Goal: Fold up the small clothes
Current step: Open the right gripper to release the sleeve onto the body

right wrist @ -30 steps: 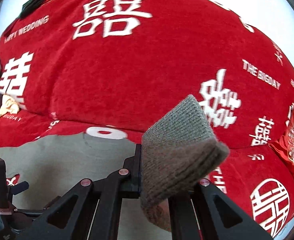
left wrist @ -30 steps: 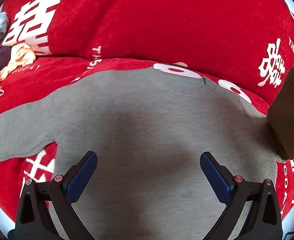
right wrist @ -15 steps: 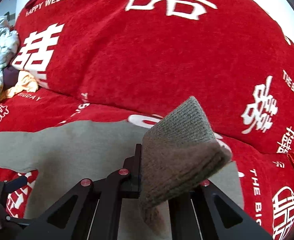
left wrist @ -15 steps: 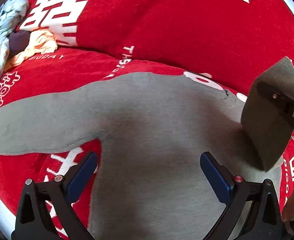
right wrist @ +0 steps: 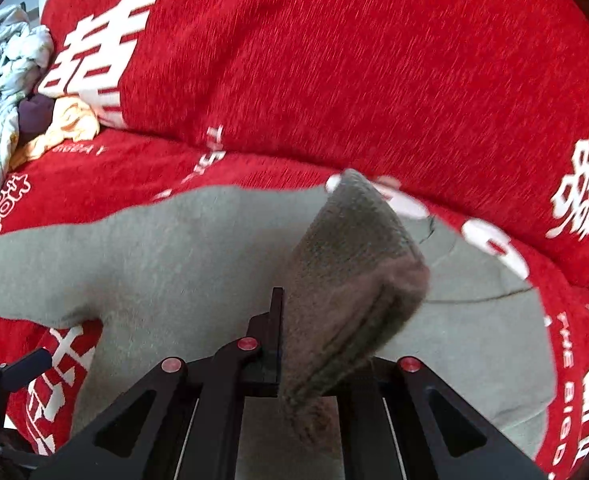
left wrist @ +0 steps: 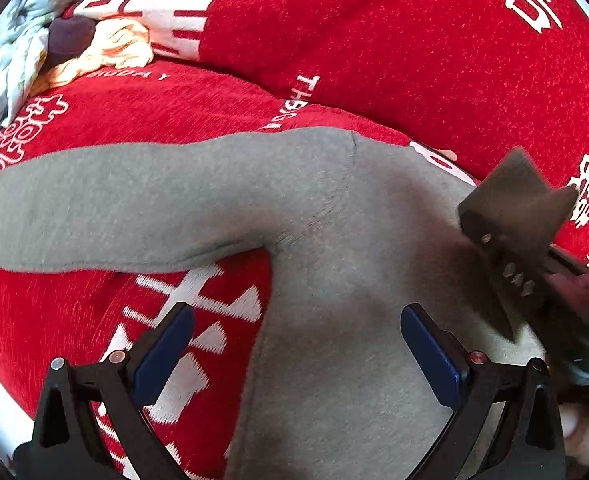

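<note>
A grey sweater (left wrist: 334,240) lies flat on the red sofa cover, its left sleeve (left wrist: 114,208) stretched out to the left. My left gripper (left wrist: 294,320) hangs open above the sweater's left side, just below the armpit, with nothing between its blue pads. My right gripper (right wrist: 318,320) is shut on the ribbed cuff (right wrist: 354,260) of the other sleeve, and its jaws are starting to open with the cuff still between them. It holds the cuff low over the sweater's chest (right wrist: 194,248). In the left wrist view the cuff (left wrist: 510,196) and right gripper (left wrist: 494,232) show at the right.
The red sofa cover with white lettering (left wrist: 374,40) rises as a backrest behind the sweater. A heap of pale, yellow and dark clothes (left wrist: 54,40) lies at the far left, also in the right wrist view (right wrist: 10,92). A person's hand (left wrist: 582,432) shows at the lower right.
The right gripper has come down and leftward with the cuff, carrying the sleeve over the sweater's body. The left gripper has slid left toward the armpit, staying open.
</note>
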The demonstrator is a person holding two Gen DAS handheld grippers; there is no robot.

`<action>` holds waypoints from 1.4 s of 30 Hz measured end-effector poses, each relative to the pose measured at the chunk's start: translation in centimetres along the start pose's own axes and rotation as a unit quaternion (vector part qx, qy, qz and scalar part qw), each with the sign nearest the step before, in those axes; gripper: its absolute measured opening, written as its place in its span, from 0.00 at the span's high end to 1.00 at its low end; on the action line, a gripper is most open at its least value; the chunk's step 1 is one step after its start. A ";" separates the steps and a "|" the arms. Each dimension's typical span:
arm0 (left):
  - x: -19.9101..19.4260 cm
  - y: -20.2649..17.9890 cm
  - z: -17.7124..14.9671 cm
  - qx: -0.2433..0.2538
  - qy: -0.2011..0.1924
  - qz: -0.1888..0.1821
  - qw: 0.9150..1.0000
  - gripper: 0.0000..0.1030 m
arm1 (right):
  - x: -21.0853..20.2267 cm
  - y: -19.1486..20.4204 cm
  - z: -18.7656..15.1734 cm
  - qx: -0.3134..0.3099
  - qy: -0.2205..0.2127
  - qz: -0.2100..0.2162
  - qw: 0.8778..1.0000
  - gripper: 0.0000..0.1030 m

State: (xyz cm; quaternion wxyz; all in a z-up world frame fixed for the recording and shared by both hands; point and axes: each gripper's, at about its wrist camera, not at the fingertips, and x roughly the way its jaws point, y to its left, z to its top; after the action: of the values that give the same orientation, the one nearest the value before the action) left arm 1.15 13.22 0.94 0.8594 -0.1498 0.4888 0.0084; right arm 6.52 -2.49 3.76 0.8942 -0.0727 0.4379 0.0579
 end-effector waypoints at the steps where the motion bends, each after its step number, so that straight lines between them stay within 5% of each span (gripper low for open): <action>1: -0.1 0.2 -0.1 -0.001 0.000 0.000 1.000 0.00 | 0.3 0.2 -0.1 0.000 0.005 0.005 1.000 0.93; 7: -1.6 1.4 -0.6 -0.019 -0.012 0.005 1.000 0.00 | 1.3 1.9 -0.4 -0.001 0.029 0.080 0.996 0.81; 12: -3.3 2.9 -0.6 -0.040 -0.032 0.005 0.999 0.00 | -0.3 1.0 0.3 0.032 0.014 0.159 0.987 0.45; 20: -3.5 1.3 -0.4 -0.027 -0.034 0.003 0.999 0.00 | -6.3 -4.4 1.7 0.070 -0.061 0.223 0.970 0.36; 26: -2.2 -4.8 0.1 0.040 -0.021 -0.009 0.999 0.00 | -5.5 -11.0 -1.2 0.075 -0.052 0.073 0.993 0.31; 31: 0.0 -11.5 -0.1 0.118 -0.008 -0.028 0.993 0.00 | -2.0 -17.3 -5.7 0.131 0.004 -0.026 0.991 0.31; 36: 4.0 -13.8 -0.6 0.157 0.010 0.024 0.987 0.00 | 0.8 -17.5 -7.8 0.126 0.036 -0.046 0.990 0.30; 42: 4.5 -11.1 -0.9 0.156 -0.001 0.054 0.986 0.00 | 1.0 -13.7 -7.9 0.075 0.007 -0.046 0.996 0.29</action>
State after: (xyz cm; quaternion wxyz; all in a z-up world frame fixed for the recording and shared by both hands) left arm 4.52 1.81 -0.58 0.8708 0.0125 0.4910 -0.0219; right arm 3.25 -17.35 -0.73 0.8956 -0.0257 0.4438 -0.0168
